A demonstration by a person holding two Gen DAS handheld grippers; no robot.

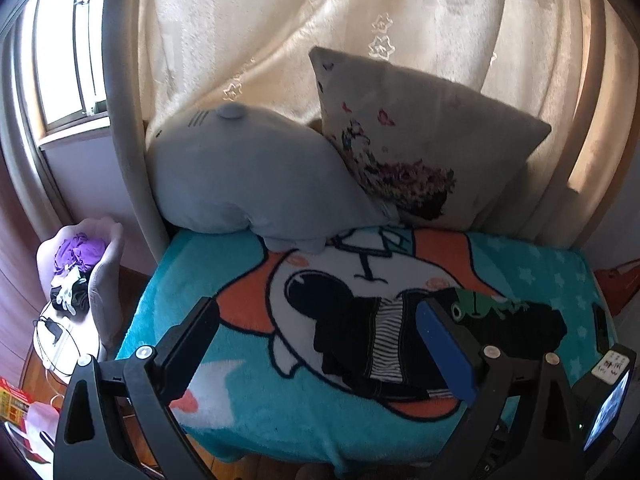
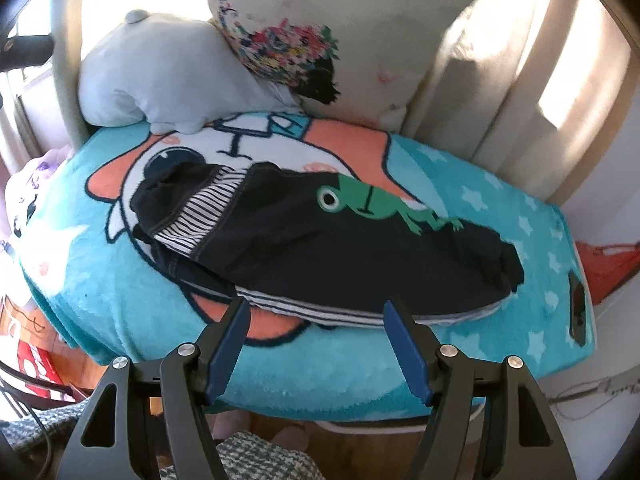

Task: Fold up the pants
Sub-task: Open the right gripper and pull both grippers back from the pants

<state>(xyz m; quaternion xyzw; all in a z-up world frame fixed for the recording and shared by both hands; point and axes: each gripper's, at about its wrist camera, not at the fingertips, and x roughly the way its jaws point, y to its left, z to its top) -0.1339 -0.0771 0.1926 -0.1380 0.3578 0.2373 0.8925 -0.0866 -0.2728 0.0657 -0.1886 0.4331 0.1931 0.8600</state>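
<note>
A: Here, from the left wrist camera, the left gripper (image 1: 320, 328) hangs over the front of a cushioned seat, jaws spread wide and holding nothing. The pants (image 1: 404, 344), black with a striped lining, lie flat on a turquoise cartoon blanket (image 1: 248, 400) just past the fingertips. One blue-padded finger (image 1: 444, 352) overlaps the garment in the frame; whether it touches the cloth cannot be told.

B: And behind them?

A: A grey plush toy (image 1: 248, 176) leans against a floral cushion (image 1: 416, 148) at the back of the seat, with a cream curtain (image 1: 260, 20) hanging behind. To the left, a small chair (image 1: 104, 280) carries a purple cloth (image 1: 78, 252) and other dark and pale items (too jumbled to name).

B: What does the right wrist camera show?

A: The right gripper (image 2: 316, 308) sits at the near edge of the same blanket (image 2: 120, 300), its jaws likewise wide apart and empty. The pants (image 2: 320, 248) stretch across the middle of the seat from left to right, the waistband turned back at the left end to show striped lining, and a green frog patch (image 2: 372, 204) on the upper side. Both fingertips end just short of the garment's near hem, where a striped edge shows.

B: Anything else on the seat?

A: A dark phone-like slab (image 2: 578, 308) lies at the blanket's right edge, well apart from the pants. The plush toy (image 2: 168, 76) and cushion (image 2: 352, 32) rest at the rear.
</note>
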